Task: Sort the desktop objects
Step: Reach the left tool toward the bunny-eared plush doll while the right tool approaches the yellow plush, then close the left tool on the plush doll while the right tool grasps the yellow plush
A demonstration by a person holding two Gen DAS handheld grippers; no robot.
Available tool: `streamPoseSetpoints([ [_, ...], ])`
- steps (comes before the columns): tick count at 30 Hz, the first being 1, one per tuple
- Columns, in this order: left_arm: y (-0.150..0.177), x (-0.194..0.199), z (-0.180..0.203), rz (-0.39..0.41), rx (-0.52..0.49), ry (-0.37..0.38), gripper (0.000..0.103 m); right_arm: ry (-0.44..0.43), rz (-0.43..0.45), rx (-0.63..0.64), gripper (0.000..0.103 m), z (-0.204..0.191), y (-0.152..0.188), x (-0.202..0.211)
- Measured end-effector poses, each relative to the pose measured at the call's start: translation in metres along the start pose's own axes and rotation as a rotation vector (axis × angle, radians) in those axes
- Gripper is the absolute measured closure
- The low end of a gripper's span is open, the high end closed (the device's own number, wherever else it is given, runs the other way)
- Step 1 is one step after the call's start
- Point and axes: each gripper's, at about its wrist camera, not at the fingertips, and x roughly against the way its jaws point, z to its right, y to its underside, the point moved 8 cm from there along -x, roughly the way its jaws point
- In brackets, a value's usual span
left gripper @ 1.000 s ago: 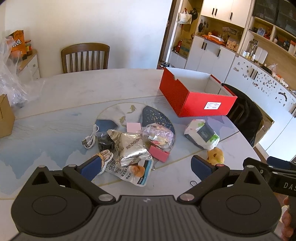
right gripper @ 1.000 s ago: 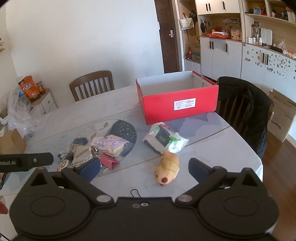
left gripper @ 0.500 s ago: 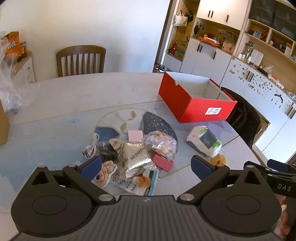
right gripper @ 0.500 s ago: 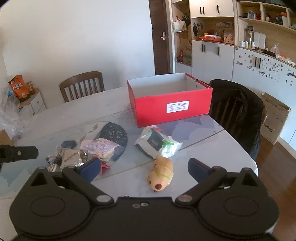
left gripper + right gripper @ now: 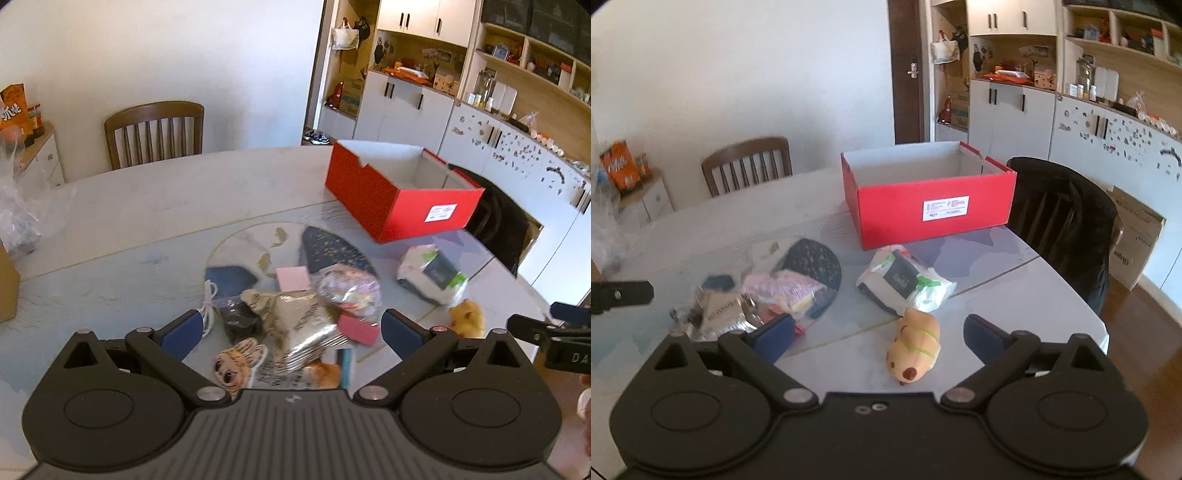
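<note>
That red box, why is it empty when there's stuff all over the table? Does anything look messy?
Yes. The red box looks empty, while the snack packets lie jumbled in a heap on the table. The wipes pack and the toy hamster lie loose nearby. Nothing looks spilled or broken.

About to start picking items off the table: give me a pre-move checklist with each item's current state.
1. Left gripper jaws open, holding nothing: ok.
2. Right gripper jaws open, holding nothing: ok.
3. Red box open at the top, nothing visible inside: ok.
4. Plush toy lies alone, ahead between the right jaws: ok.
5. Silver snack bag free of its neighbours: not ok, it overlaps other items in the pile.
6. Wipes pack weight: cannot tell.
</note>
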Motion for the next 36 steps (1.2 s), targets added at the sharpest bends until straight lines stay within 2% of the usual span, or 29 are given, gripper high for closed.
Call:
streamPoseSetpoints([
  [3, 0.009, -0.016, -0.009, -0.02, 0.003, -0.008, 0.0, 0.013, -0.031, 0.023, 0.005, 0.002, 0.006, -0.014],
  [7, 0.021, -0.037, -0.019, -0.044, 0.003, -0.023, 0.0, 0.024, -0.055, 0.024, 0.01, 0.01, 0.011, -0.033],
  [16, 0.038, -0.066, -0.044, -0.069, 0.027, -0.068, 0.0, -0.014, -0.112, 0.045, 0.013, 0.018, 0.021, -0.07],
  [21, 0.05, -0.08, -0.054, -0.104, 0.021, -0.104, 0.001, -0.026, -0.148, 0.059, 0.018, 0.02, 0.026, -0.086],
  [26, 0.053, -0.087, -0.059, -0.12, 0.043, -0.094, 0.011, -0.026, -0.173, 0.059, 0.023, 0.024, 0.027, -0.096],
  [28, 0.053, -0.088, -0.059, -0.127, 0.047, -0.081, 0.018, -0.031, -0.183, 0.052, 0.026, 0.025, 0.028, -0.1],
  [30, 0.054, -0.088, -0.057, -0.137, 0.042, -0.076, 0.03, -0.035, -0.193, 0.04, 0.029, 0.026, 0.028, -0.103],
  [34, 0.058, -0.091, -0.058, -0.161, 0.055, -0.068, 0.045, -0.047, -0.213, 0.026, 0.04, 0.028, 0.029, -0.107],
  [36, 0.059, -0.092, -0.057, -0.164, 0.052, -0.066, 0.054, -0.043, -0.218, 0.014, 0.043, 0.03, 0.029, -0.108],
])
